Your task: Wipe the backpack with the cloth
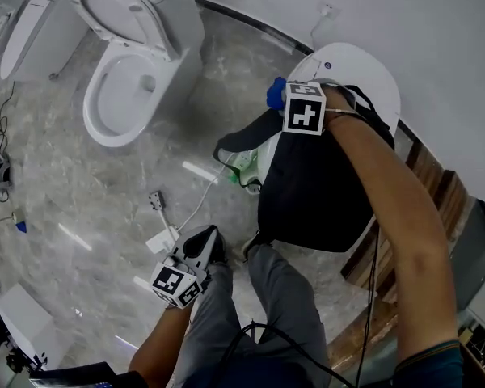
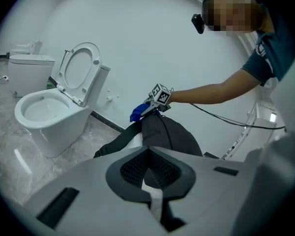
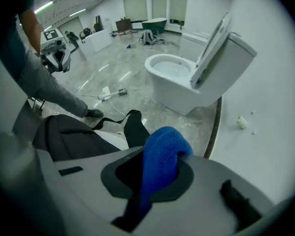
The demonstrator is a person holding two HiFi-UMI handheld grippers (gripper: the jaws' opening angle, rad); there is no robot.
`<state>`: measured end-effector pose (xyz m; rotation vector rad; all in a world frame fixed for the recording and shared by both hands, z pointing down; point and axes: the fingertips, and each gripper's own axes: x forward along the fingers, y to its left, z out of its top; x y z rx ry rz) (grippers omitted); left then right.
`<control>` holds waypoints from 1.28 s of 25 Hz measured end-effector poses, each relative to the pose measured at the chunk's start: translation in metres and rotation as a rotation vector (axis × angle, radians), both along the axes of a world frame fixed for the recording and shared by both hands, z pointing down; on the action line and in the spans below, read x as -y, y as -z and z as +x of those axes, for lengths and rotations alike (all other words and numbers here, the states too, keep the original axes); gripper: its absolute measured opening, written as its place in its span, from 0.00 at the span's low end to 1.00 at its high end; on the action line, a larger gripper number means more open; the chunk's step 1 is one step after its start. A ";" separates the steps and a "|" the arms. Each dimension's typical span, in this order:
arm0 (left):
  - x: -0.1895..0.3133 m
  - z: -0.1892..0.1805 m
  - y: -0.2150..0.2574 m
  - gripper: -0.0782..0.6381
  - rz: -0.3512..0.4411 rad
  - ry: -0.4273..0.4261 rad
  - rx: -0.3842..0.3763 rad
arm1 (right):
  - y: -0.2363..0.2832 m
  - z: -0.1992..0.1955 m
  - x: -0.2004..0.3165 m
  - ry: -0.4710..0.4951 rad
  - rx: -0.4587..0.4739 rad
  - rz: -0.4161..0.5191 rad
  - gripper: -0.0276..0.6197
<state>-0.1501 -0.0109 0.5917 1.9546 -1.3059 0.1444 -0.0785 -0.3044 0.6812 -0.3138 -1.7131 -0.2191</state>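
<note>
Firmly clamped between the jaws of the right gripper [image 1: 284, 97] is the blue cloth [image 3: 162, 151], which is held at the top edge of the black backpack [image 1: 315, 188]. The backpack is propped on a white rounded seat [image 1: 364, 67] by the wall. Well apart, the left gripper [image 1: 202, 247] is held beside the person's leg [image 1: 226, 314], its jaws closed on nothing. An open toilet [image 1: 129, 79] is seen beyond.

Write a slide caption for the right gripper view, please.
Right gripper shut on a blue cloth by the black backpack, with an open-lidded toilet beyond.

Black backpack [image 1: 315, 192], blue cloth [image 1: 275, 94], open toilet [image 1: 129, 87]
</note>
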 end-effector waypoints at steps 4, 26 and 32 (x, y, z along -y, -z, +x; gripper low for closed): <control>-0.005 -0.014 -0.001 0.11 0.005 0.024 -0.006 | -0.009 -0.005 -0.018 0.076 -0.080 -0.014 0.07; -0.038 -0.050 0.001 0.11 0.010 0.056 -0.018 | -0.059 0.011 -0.256 0.388 -0.534 -0.221 0.07; -0.044 -0.049 0.002 0.11 0.004 0.039 -0.021 | -0.076 0.008 -0.320 0.392 -0.547 -0.194 0.07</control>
